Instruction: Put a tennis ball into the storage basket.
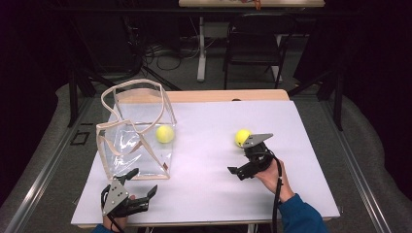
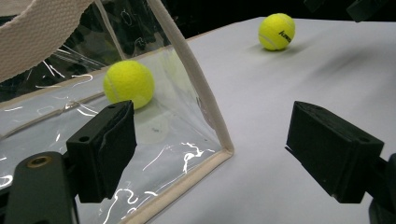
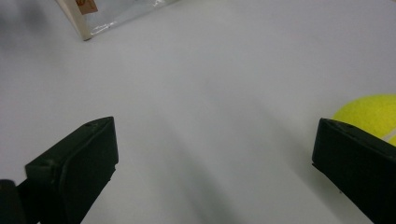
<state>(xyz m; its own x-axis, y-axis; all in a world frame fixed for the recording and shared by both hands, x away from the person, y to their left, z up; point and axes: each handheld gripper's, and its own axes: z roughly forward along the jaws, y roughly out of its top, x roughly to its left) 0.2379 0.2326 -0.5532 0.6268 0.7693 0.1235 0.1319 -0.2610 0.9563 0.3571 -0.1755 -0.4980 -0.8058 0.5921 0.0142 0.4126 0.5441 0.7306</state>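
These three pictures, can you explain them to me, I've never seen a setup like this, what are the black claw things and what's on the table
There is no robot here. A person holds a hand-operated gripper in each hand, and each gripper carries its own camera.

The high view looks down on the white table. The left gripper sits near the clear bag, and the right gripper is close to a loose tennis ball. A second tennis ball appears to sit inside the bag.

The other two pictures look along each gripper's own black fingers. Both grippers are open and hold nothing. In the right gripper view, the loose ball lies just behind one finger.
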